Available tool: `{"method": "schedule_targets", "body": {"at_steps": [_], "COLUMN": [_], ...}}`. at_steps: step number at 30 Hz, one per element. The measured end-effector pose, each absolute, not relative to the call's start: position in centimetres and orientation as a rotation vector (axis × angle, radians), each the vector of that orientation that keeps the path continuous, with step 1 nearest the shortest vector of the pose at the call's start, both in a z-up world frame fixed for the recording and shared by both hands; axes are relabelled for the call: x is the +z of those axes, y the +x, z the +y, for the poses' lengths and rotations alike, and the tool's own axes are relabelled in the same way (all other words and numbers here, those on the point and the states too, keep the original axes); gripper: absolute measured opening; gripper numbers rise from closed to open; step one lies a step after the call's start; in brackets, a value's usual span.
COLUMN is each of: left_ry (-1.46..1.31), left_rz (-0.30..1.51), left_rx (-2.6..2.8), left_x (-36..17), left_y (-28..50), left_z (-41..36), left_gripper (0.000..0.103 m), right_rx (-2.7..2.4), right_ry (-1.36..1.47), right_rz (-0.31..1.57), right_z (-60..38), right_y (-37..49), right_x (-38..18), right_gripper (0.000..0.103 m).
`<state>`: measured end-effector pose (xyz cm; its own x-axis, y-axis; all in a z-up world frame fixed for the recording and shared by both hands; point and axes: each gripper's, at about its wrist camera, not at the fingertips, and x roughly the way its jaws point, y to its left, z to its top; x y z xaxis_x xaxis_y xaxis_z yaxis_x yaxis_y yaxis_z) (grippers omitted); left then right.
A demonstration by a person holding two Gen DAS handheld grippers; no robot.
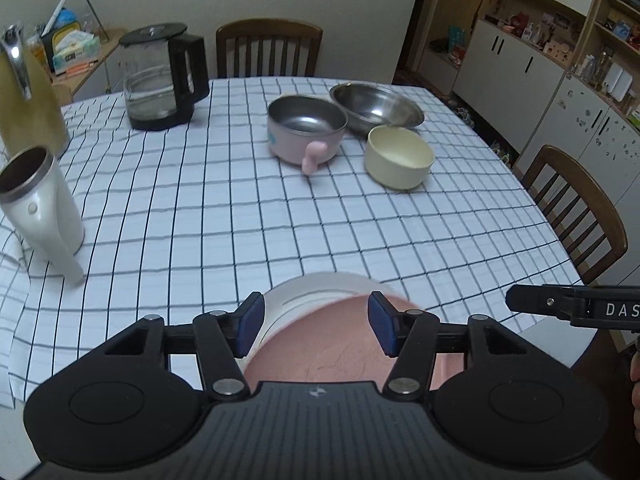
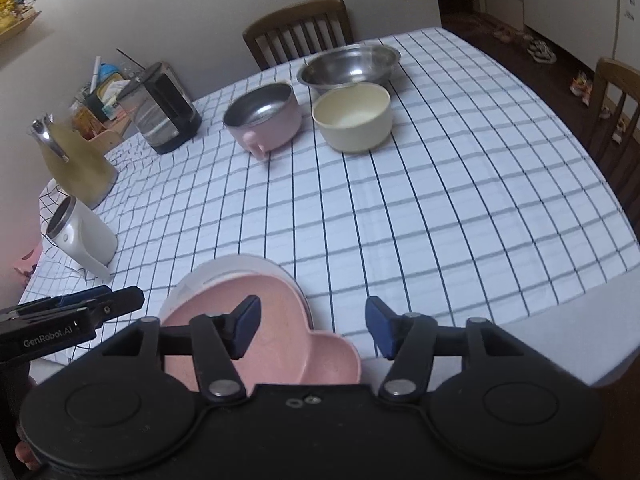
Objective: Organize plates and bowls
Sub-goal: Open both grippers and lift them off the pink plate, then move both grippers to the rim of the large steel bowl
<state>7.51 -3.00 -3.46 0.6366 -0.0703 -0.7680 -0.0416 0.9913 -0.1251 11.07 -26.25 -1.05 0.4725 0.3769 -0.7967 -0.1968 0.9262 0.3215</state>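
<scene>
A pink heart-shaped plate (image 2: 280, 344) lies on a white plate (image 2: 240, 266) at the near edge of the checked tablecloth (image 2: 400, 220). My left gripper (image 1: 316, 324) hangs open just above this stack, its blue pads clear of the pink plate (image 1: 336, 344). My right gripper (image 2: 314, 326) is open too, over the plate's right lobe, touching nothing. Across the table stand a pink bowl with a steel inside (image 1: 306, 128), a wide steel bowl (image 1: 376, 108) and a cream bowl (image 1: 400, 156), close together. The same bowls show in the right wrist view: pink (image 2: 264, 116), steel (image 2: 348, 66), cream (image 2: 352, 118).
A glass kettle (image 1: 160, 76), a gold-coloured jug (image 1: 28, 100) and a white tumbler (image 1: 40, 208) stand along the table's left side. Wooden chairs sit at the far side (image 1: 268, 46) and the right side (image 1: 576, 208). Cabinets (image 1: 520, 60) fill the right wall.
</scene>
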Motion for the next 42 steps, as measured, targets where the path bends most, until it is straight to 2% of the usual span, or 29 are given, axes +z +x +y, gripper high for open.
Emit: {"method": "schedule_targets", "body": {"at_steps": [3, 7, 12, 15, 18, 20, 21, 25, 42], "left_ry": [-0.124, -0.117, -0.111, -0.109, -0.109, -0.116, -0.118, -0.108, -0.144], "left_rz": [0.857, 0.818, 0.784, 0.762, 0.740, 0.727, 0.717, 0.689, 0.660], "left_rx": [-0.019, -0.016, -0.004, 0.012, 0.020, 0.028, 0.031, 0.061, 0.210], "left_x": [-2.4, -1.2, 0.0, 0.6, 1.1, 1.3, 1.4, 1.7, -0.4], "left_y": [8.6, 10.5, 13.4, 15.2, 17.2, 18.6, 19.3, 22.2, 36.1], "left_z": [-4.0, -5.5, -7.9, -9.5, -11.1, -12.0, -12.5, -14.0, -14.0], "left_gripper": [0.057, 0.063, 0.065, 0.072, 0.073, 0.075, 0.078, 0.078, 0.080], "right_rx": [0.379, 0.399, 0.430, 0.459, 0.495, 0.514, 0.524, 0.558, 0.615], "right_ry": [0.178, 0.158, 0.118, 0.091, 0.067, 0.048, 0.039, -0.008, -0.079], "right_rz": [0.977, 0.929, 0.887, 0.867, 0.843, 0.822, 0.809, 0.748, 0.764], "right_z": [-26.5, -27.2, -28.6, -29.4, -30.3, -30.8, -31.1, -32.0, -33.2], "right_y": [12.0, 13.9, 16.8, 18.7, 20.6, 22.0, 22.6, 25.5, 41.4], "right_x": [0.0, 1.4, 2.7, 3.4, 4.0, 4.4, 4.5, 5.2, 2.2], "right_gripper": [0.065, 0.074, 0.078, 0.080, 0.082, 0.086, 0.091, 0.097, 0.100]}}
